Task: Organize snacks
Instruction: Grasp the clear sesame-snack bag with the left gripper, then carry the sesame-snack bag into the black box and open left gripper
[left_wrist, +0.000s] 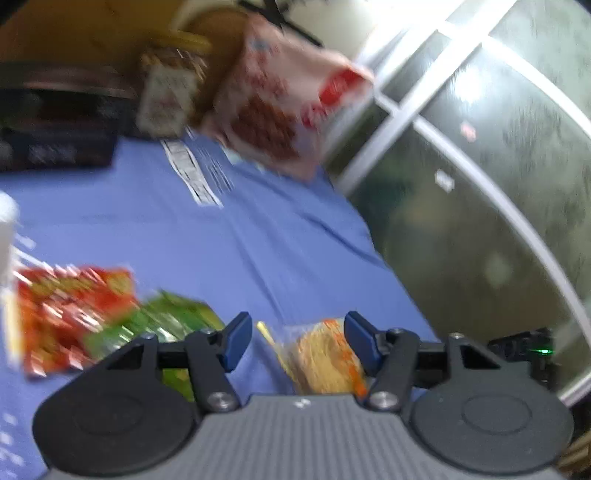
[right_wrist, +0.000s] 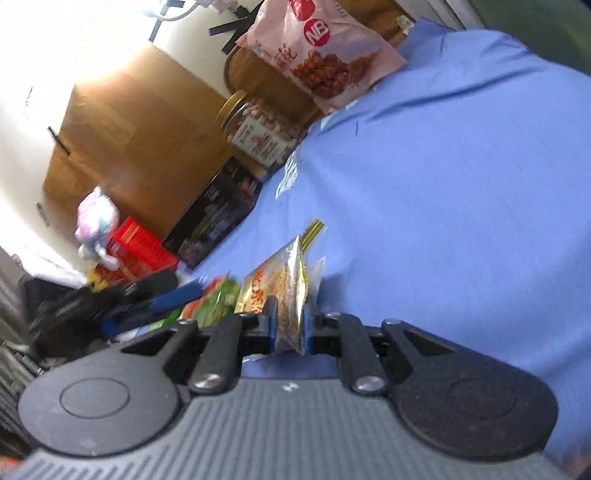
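Note:
My right gripper is shut on a clear and gold snack packet and holds it on edge above the blue cloth. My left gripper is open; the same yellow snack packet shows just behind its right finger. A red packet and a green packet lie on the cloth to the left. The green packet also shows in the right wrist view, next to the left gripper's blue fingers. A pink bag of nuts stands at the far end.
A jar of nuts with a gold lid stands by the pink bag. A dark box, a red box and a plush toy line the cloth's edge. A glass door is on the right.

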